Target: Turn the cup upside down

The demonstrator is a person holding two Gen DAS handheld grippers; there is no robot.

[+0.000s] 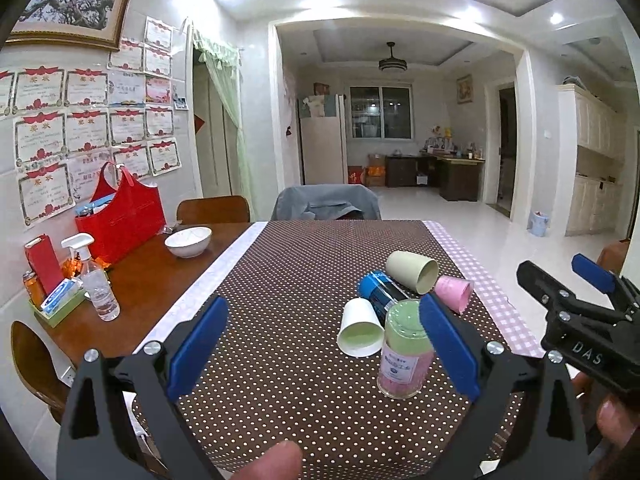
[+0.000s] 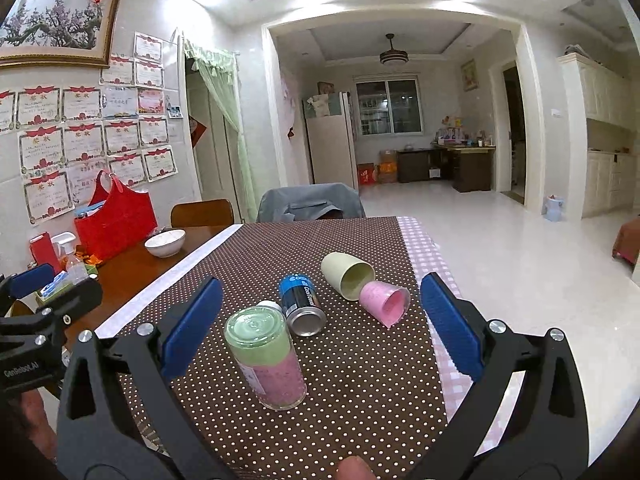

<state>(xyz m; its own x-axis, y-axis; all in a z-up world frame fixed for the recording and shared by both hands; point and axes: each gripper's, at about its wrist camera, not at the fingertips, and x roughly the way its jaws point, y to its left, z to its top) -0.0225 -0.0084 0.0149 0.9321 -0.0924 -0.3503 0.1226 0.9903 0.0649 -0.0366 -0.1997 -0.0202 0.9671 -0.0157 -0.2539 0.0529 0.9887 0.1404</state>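
Lying sideways beyond both parted grippers — the beige cup (image 2: 347,276).

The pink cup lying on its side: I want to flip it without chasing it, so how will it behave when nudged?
The pink cup lies on its side, so a nudge would probably roll it, curving since it tapers. It looks thin and light, so likely easy to lift. The green cup beside it may get bumped.
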